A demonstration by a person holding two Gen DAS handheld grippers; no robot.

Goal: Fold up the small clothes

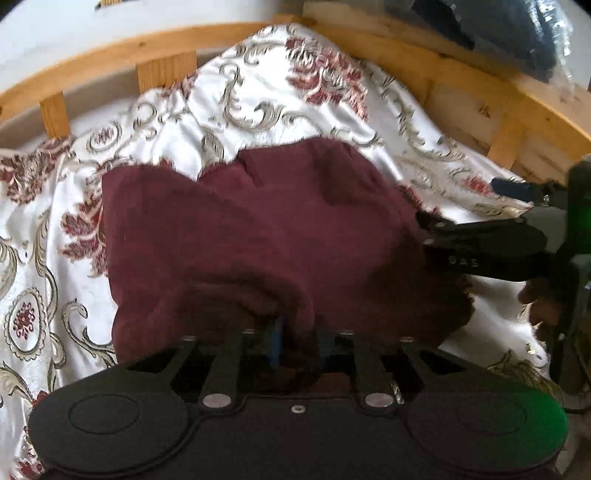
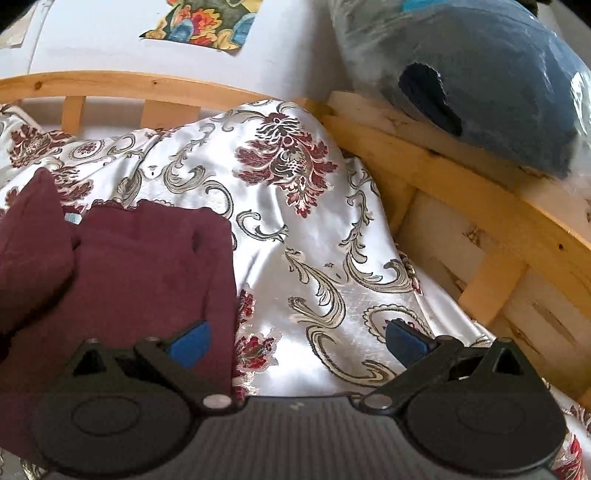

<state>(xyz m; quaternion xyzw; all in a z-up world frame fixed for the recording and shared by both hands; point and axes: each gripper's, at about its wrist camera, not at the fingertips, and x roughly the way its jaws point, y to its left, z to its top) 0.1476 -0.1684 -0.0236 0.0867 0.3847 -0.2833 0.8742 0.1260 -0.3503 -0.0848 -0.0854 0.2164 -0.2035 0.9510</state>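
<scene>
A maroon garment [image 1: 258, 229] lies crumpled on a white satin bedspread [image 1: 258, 92] with red and grey floral patterns. My left gripper [image 1: 300, 341] sits at the garment's near edge, and a raised fold of the cloth fills the narrow gap between its blue pads. My right gripper [image 1: 465, 205] reaches in from the right, its lower finger touching the garment's right edge. In the right wrist view the right gripper [image 2: 299, 339] is wide open. Its left finger [image 2: 192, 343] hangs over the maroon garment [image 2: 140, 266], and only the bedspread [image 2: 314, 229] shows between the pads.
A wooden slatted bed frame [image 2: 461, 177] curves around the back and right. A blue bundle in clear plastic [image 2: 498, 81] rests on its rail. The white wall behind carries a colourful picture [image 2: 203, 22]. A person's hand [image 1: 539, 302] holds the right gripper.
</scene>
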